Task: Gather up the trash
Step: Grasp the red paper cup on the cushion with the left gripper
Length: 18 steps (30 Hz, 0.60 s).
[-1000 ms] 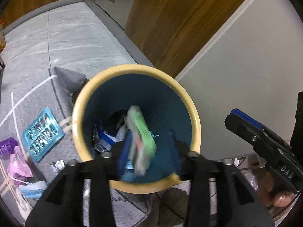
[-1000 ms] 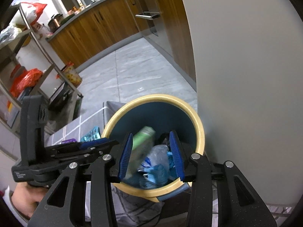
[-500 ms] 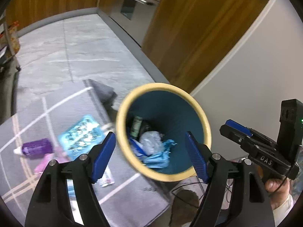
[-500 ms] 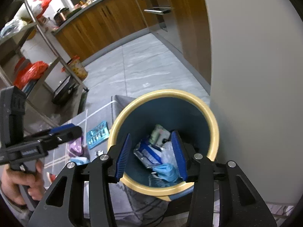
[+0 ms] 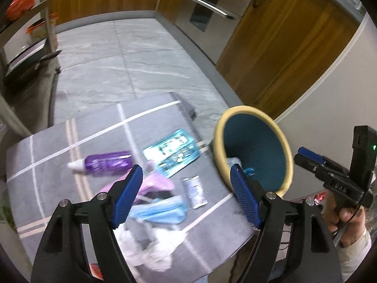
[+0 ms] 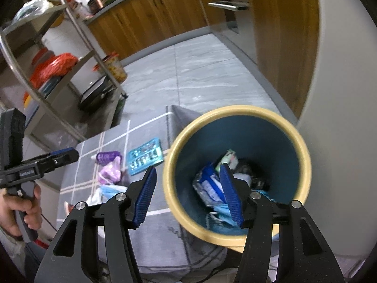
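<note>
A teal bin with a yellow rim (image 6: 304,146) (image 5: 218,139) stands by the wall and holds several wrappers, among them a green pack (image 6: 229,156). On the grey rug lie a purple bottle (image 5: 107,162), a teal blister tray (image 5: 172,152), a pink bag (image 5: 155,184), a blue face mask (image 5: 162,210), a small silver sachet (image 5: 194,191) and white crumpled paper (image 5: 153,250). My left gripper (image 5: 186,200) is open and empty above the mask and sachet. My right gripper (image 6: 188,193) is open and empty over the bin's left rim.
A metal shelf rack (image 6: 70,54) with red bags stands at the left. Wooden cabinets (image 5: 282,42) and a steel appliance (image 5: 207,7) line the far side. A white wall (image 6: 341,118) is right of the bin. The rug edge (image 5: 186,108) meets grey floor tiles.
The green pack dropped from my left gripper into the bin. My left gripper opened and swung left, away from the bin and over the trash on the rug. My right gripper opened a little wider.
</note>
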Each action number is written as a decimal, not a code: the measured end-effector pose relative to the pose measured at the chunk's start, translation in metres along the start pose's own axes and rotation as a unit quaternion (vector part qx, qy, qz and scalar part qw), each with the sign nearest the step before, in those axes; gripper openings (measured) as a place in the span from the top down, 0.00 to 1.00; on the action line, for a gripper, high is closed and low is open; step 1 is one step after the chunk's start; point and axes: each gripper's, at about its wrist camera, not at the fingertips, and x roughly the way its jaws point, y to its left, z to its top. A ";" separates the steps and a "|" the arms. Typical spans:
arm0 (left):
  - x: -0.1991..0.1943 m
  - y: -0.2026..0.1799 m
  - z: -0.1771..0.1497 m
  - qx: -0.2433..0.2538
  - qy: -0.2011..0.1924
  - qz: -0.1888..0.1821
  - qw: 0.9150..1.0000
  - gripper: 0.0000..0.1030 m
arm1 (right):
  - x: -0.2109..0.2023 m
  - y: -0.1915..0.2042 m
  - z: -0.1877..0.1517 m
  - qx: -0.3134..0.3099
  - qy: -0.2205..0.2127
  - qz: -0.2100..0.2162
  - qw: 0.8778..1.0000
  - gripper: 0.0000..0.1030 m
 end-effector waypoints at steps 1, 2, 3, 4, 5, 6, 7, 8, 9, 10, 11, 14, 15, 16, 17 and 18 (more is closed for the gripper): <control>-0.002 0.007 -0.003 -0.002 0.002 0.004 1.000 0.27 | 0.002 0.003 0.001 -0.003 0.002 0.002 1.000 0.44; -0.004 0.014 -0.008 -0.004 0.005 0.009 1.000 0.27 | 0.005 0.009 0.000 -0.009 0.006 0.005 1.000 0.44; -0.006 0.020 -0.011 -0.006 0.006 0.012 1.000 0.27 | 0.007 0.013 0.000 -0.013 0.008 0.007 1.000 0.44; -0.007 0.026 -0.014 -0.008 0.008 0.015 1.000 0.27 | 0.009 0.018 0.000 -0.018 0.011 0.009 1.000 0.44; -0.010 0.033 -0.019 -0.010 0.010 0.019 1.000 0.27 | 0.011 0.023 0.000 -0.023 0.013 0.011 1.000 0.44; -0.012 0.039 -0.023 -0.012 0.011 0.022 1.000 0.27 | 0.013 0.027 0.000 -0.026 0.015 0.012 0.999 0.44; -0.014 0.045 -0.029 -0.014 0.013 0.026 0.999 0.27 | 0.016 0.033 0.000 -0.030 0.018 0.014 0.999 0.44; -0.017 0.052 -0.036 -0.016 0.017 0.031 0.999 0.27 | 0.018 0.036 0.000 -0.033 0.020 0.016 0.999 0.44; -0.020 0.056 -0.042 -0.018 0.020 0.034 0.999 0.27 | 0.021 0.040 0.000 -0.036 0.023 0.018 0.999 0.44; -0.023 0.061 -0.049 -0.020 0.023 0.038 0.999 0.27 | 0.024 0.043 0.000 -0.038 0.025 0.019 0.999 0.44; -0.025 0.066 -0.054 -0.022 0.027 0.041 0.999 0.27 | 0.026 0.047 0.001 -0.040 0.028 0.021 0.999 0.44; -0.034 0.080 -0.073 -0.025 0.044 0.051 0.997 0.25 | 0.031 0.059 0.000 -0.047 0.034 0.029 0.998 0.44; -0.035 0.083 -0.077 -0.023 0.048 0.052 0.997 0.24 | 0.033 0.064 0.000 -0.051 0.036 0.032 0.997 0.44; -0.037 0.085 -0.082 -0.021 0.050 0.053 0.997 0.23 | 0.035 0.069 0.000 -0.055 0.039 0.035 0.997 0.44; -0.038 0.090 -0.087 -0.021 0.054 0.053 0.997 0.22 | 0.036 0.072 0.000 -0.058 0.041 0.037 0.997 0.44; -0.038 0.092 -0.090 -0.021 0.059 0.050 0.997 0.21 | 0.037 0.076 -0.001 -0.062 0.043 0.040 0.996 0.44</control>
